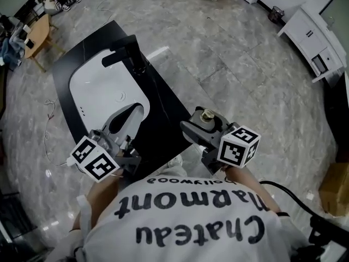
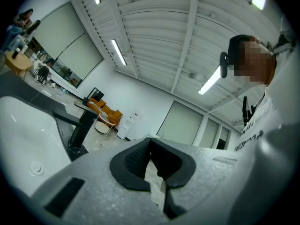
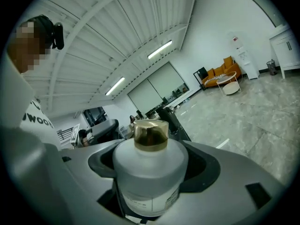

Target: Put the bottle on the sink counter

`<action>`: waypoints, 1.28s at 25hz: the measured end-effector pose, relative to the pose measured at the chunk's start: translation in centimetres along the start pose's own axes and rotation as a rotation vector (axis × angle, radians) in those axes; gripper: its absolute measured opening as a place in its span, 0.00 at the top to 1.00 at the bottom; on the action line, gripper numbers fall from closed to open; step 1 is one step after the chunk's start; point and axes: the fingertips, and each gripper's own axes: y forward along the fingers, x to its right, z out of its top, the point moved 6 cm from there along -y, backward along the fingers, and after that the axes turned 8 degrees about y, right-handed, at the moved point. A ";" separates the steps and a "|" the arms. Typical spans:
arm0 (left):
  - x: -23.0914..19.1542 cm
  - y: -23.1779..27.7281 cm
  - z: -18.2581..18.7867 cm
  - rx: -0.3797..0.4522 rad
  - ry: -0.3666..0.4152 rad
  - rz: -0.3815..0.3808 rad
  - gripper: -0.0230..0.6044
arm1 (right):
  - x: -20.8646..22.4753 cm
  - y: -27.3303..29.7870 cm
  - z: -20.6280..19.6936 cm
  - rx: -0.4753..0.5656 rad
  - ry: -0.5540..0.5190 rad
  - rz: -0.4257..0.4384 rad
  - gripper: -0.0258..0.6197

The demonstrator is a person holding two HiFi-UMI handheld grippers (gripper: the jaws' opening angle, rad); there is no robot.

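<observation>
The right gripper [image 1: 199, 125] is clamped on the bottle [image 3: 150, 172], its two jaws pressed against either side of the frosted white body. The bottle stands upright in the grip, with its gold cap [image 3: 150, 135] above the jaws and a pale label low on its front. In the head view the bottle is held in the air beside the near right edge of the black desk [image 1: 159, 101], over the grey marble floor [image 1: 234, 53] and not resting on the desk.

The left gripper [image 2: 151, 161] is closed and holds nothing: its dark pads meet at the tips, and only a thin sliver of floor shows through lower down. In the head view it hangs over the near end of the white sink [image 1: 101, 89] set into the desk. The black faucet [image 1: 126, 54] stands at the far side of the sink, with its spout reaching out over the basin.

The person's white shirt [image 1: 191, 222], printed with dark lettering, fills the bottom of the head view. A white cabinet [image 1: 316, 37] stands on the floor at the far right, well apart from the desk, and a cardboard box [image 1: 335, 189] sits at the right edge. In the left gripper view an orange sofa [image 2: 103, 109] shows far behind the faucet.
</observation>
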 end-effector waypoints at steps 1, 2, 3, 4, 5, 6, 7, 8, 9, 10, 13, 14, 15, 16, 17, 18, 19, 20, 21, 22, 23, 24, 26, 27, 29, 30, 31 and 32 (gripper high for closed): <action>-0.5 0.0 0.2 0.007 -0.004 0.013 0.94 | 0.4 0.7 -0.2 -0.021 -0.003 -0.001 0.42; -0.9 0.1 0.3 0.012 -0.005 0.026 0.94 | 0.8 1.3 -0.5 -0.043 -0.012 -0.003 0.42; -1.3 0.0 0.4 0.014 -0.004 0.038 0.94 | 1.2 2.0 -0.7 -0.067 -0.025 -0.005 0.42; -1.5 0.0 0.4 0.012 -0.003 0.051 0.94 | 1.7 2.5 -1.0 -0.091 -0.042 -0.008 0.42; -1.7 -0.1 0.3 0.009 0.000 0.065 0.94 | 2.1 3.0 -1.3 -0.115 -0.060 -0.010 0.42; -1.7 -0.2 0.3 0.005 0.009 0.083 0.94 | 2.5 3.4 -1.7 -0.139 -0.082 -0.011 0.42; -1.8 -0.3 0.2 0.002 0.021 0.102 0.94 | 3.0 3.8 -2.0 -0.165 -0.107 -0.013 0.42; -1.9 -0.4 0.3 0.002 0.035 0.122 0.94 | 3.5 4.1 -2.3 -0.190 -0.134 -0.015 0.42; -1.9 -0.6 0.4 0.005 0.046 0.141 0.94 | 3.9 4.5 -2.6 -0.216 -0.160 -0.015 0.42; -1.9 -0.8 0.6 0.011 0.054 0.156 0.94 | 4.2 4.9 -2.9 -0.242 -0.184 -0.013 0.42; -2.4 -1.9 1.5 0.031 0.071 0.189 0.94 | 4.5 6.4 -3.8 -0.303 -0.245 -0.007 0.42; -2.6 -2.3 1.7 0.031 0.075 0.201 0.94 | 4.6 6.8 -4.0 -0.317 -0.258 -0.008 0.42; -2.9 -2.7 1.8 0.032 0.077 0.216 0.94 | 4.7 7.2 -4.3 -0.329 -0.269 -0.008 0.42; -3.1 -3.0 1.8 0.036 0.075 0.234 0.94 | 4.9 7.4 -4.4 -0.340 -0.279 -0.008 0.42; -3.2 -3.3 1.9 0.043 0.072 0.252 0.94 | 5.2 7.6 -4.5 -0.351 -0.290 -0.007 0.42; -3.3 -3.5 2.0 0.052 0.069 0.267 0.94 | 5.4 7.7 -4.6 -0.363 -0.303 -0.007 0.42; -3.3 -3.7 2.1 0.059 0.068 0.277 0.94 | 5.6 7.7 -4.8 -0.374 -0.315 -0.008 0.42; -3.2 -3.9 2.2 0.065 0.070 0.284 0.94 | 5.7 7.8 -5.0 -0.384 -0.324 -0.010 0.42; -3.2 -4.2 2.3 0.067 0.074 0.289 0.94 | 5.8 7.9 -5.1 -0.391 -0.328 -0.013 0.42; -3.1 -4.5 2.3 0.068 0.079 0.293 0.94 | 6.0 7.9 -5.2 -0.397 -0.329 -0.015 0.42; -2.9 -4.8 2.3 0.067 0.083 0.298 0.94 | 6.0 8.0 -5.4 -0.402 -0.328 -0.018 0.42; -2.7 -5.1 2.2 0.066 0.087 0.304 0.94 | 6.1 8.0 -5.6 -0.406 -0.329 -0.019 0.42; -2.4 -5.9 2.1 0.068 0.091 0.326 0.94 | 6.0 8.0 -5.8 -0.410 -0.339 -0.016 0.42; -2.2 -6.3 2.1 0.074 0.088 0.338 0.94 | 5.9 8.1 -5.9 -0.412 -0.349 -0.014 0.42; -1.6 -7.3 2.0 0.087 0.079 0.360 0.94 | 5.7 7.9 -6.1 -0.418 -0.373 -0.016 0.42; -1.1 -7.8 2.0 0.093 0.080 0.372 0.94 | 5.7 7.8 -6.3 -0.424 -0.385 -0.019 0.42; -0.6 -8.4 2.1 0.100 0.085 0.386 0.94 | 5.6 7.6 -6.4 -0.432 -0.398 -0.022 0.42; -0.1 -9.0 2.2 0.109 0.093 0.403 0.94 | 5.5 7.5 -6.5 -0.439 -0.414 -0.023 0.42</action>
